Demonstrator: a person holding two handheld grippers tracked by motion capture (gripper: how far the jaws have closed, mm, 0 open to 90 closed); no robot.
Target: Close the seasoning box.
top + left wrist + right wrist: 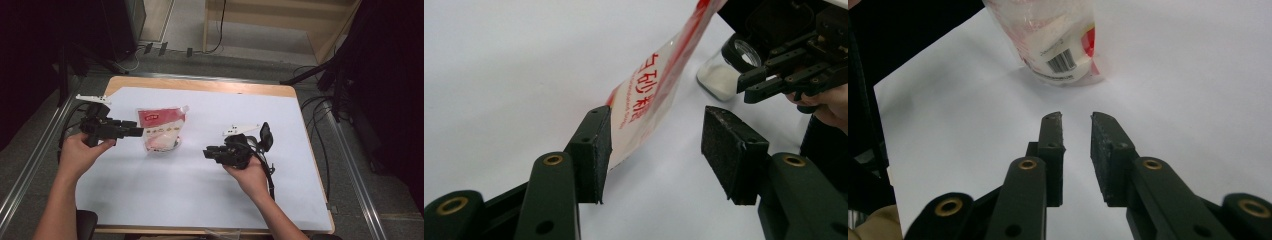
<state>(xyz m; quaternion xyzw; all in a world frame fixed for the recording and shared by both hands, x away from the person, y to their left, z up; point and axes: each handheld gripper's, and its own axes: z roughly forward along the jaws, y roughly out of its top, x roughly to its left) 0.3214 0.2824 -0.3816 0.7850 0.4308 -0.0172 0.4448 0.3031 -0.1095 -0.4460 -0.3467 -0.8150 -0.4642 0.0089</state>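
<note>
Left gripper (654, 145) at sugar pouch (159, 129), jaws apart.
Pouch edge lay against one pad, unclamped, on the white worktop (200, 200); right gripper (1077, 135), well apart, stood narrowly parted, empty.

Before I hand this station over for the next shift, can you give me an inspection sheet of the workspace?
Surface: white sheet on a wooden table, clean.
Job's things: red-and-white plastic spouted pouch with red lettering, left of centre; small clear glass jar of white powder next to it.
Clutter: nothing seen.
Grippers: left gripper open, one pad at the pouch's edge; right gripper narrowly open, nothing between its jaws.
Cables: black cables on the floor beside the table.
Surroundings: grey floor, wooden furniture behind.
</note>
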